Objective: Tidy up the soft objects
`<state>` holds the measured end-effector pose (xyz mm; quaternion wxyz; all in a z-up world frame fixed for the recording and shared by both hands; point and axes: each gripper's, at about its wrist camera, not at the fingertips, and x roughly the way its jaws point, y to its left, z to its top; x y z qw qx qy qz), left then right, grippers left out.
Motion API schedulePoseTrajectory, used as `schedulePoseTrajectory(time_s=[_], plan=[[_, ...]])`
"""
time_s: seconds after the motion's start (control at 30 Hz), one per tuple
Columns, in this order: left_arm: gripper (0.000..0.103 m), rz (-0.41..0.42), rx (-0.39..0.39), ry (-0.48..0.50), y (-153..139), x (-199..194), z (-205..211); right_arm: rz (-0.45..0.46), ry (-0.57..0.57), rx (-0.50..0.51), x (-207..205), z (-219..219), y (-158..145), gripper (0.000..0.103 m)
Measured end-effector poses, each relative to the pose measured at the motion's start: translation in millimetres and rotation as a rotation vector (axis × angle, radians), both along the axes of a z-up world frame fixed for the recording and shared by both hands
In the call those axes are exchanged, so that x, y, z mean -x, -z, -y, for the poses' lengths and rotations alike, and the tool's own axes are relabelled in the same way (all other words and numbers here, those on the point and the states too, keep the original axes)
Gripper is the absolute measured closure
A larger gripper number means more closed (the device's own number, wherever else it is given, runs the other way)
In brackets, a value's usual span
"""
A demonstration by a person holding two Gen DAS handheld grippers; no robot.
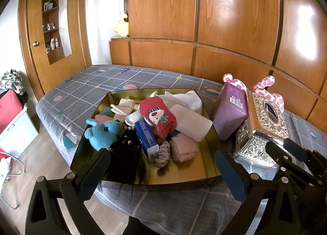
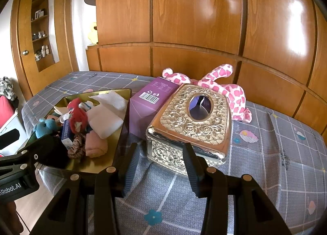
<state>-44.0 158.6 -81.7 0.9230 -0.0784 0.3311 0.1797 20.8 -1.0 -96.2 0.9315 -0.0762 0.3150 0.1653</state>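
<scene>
A gold tray (image 1: 202, 171) on the bed holds a blue plush toy (image 1: 103, 133), a red sock (image 1: 158, 115), a pink folded cloth (image 1: 184, 148), a scrunchie (image 1: 162, 153), white cloths (image 1: 181, 98), a blue box (image 1: 146, 136) and a black hairpiece (image 1: 127, 157). My left gripper (image 1: 161, 175) is open and empty, just in front of the tray. My right gripper (image 2: 160, 165) is open and empty, in front of an ornate gold tissue box (image 2: 192, 124). A pink spotted plush giraffe (image 2: 231, 90) lies behind that box. The tray also shows in the right wrist view (image 2: 114, 151).
A purple carton (image 2: 150, 100) leans between tray and tissue box. The grey checked bed (image 2: 286, 153) runs along a wooden panelled wall (image 2: 194, 20). A wooden door (image 1: 53, 30), a yellow plush on a shelf (image 1: 121, 25) and a red and white bin (image 1: 12, 120) stand at the left.
</scene>
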Motion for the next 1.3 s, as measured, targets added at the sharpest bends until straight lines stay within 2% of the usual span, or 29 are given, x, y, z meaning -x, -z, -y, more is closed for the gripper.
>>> schedulePoseTrajectory(time_s=[1.3], plan=[[0.000,-0.003,-0.007,0.007,-0.1,0.2,1.5,0.002,-0.007,0.000,1.1,-0.4,-2.1,0.059]])
